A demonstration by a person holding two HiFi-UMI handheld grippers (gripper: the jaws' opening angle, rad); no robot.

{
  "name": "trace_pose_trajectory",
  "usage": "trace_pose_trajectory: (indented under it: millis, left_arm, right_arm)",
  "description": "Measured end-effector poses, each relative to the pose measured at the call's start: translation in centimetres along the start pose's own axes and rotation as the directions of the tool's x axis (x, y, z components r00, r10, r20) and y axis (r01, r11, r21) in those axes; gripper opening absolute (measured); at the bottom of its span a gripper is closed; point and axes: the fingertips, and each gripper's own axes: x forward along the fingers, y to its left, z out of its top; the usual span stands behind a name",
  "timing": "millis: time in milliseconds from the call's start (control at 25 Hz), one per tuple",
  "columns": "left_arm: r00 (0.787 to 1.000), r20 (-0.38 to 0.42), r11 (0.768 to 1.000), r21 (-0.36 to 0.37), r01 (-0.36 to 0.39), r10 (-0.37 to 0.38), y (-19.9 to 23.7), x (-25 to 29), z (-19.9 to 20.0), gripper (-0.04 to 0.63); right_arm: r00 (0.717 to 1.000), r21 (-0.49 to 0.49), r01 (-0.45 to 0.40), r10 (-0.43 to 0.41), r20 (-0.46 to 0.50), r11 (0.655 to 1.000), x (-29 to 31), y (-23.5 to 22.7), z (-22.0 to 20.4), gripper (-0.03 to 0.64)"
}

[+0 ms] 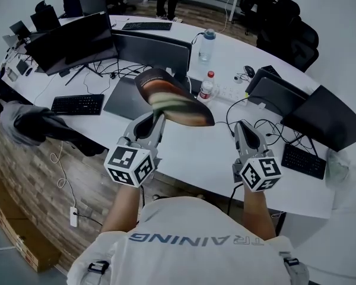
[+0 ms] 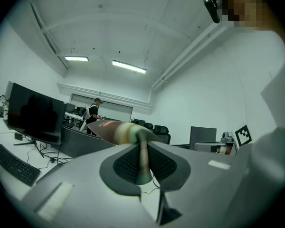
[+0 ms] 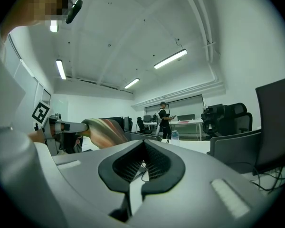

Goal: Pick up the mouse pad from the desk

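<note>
1. Hanging clear above the white desk point(image 1: 190, 153), the mouse pad point(image 1: 175, 97) droops in a curve over the desk's middle. A red-capped bottle point(image 1: 206, 89) and loose cables stand on the desk just past its far edge.
2. The desk's near edge curves in front of the person. Open white surface runs along that edge under both grippers, while monitors point(image 1: 154, 51) and a keyboard point(image 1: 77, 104) crowd the desk's far and left parts.
3. The left gripper point(image 1: 156, 116) has its jaws nearly closed on the pad's near edge. In the left gripper view point(image 2: 143, 148) the thin edge sits pinched between the ribbed pads point(image 2: 128, 164).
4. The right gripper point(image 1: 242, 126) hovers over the desk's near edge, apart from the pad, with its jaws together and nothing between them point(image 3: 143, 146).
5. Only the head view shows the desk top. The gripper views look level across the room, showing ceiling lights and a standing person point(image 3: 165, 119) beyond the desk. The right gripper view also shows the left gripper point(image 3: 66, 126) side-on, with the pad point(image 3: 103, 131) curling from it.
</note>
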Motion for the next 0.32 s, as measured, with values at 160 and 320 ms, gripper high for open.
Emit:
trace_pose_trajectory:
  millis: [160,320]
  left_arm:
    - [1.000,0.006,1.000,0.009,0.007,-0.007,-0.16,0.52,0.08,0.035]
    - [1.000,0.006,0.999,0.033,0.013,-0.013,-0.60,0.88,0.02,0.035]
  right_arm:
    - [1.000,-0.010,0.012,-0.012,-0.003,1.000,-0.25,-0.33,0.07,0.012]
    - [1.000,-0.011,0.028,-0.028,-0.005,1.000,-0.71,-0.71,-0.30,0.012]
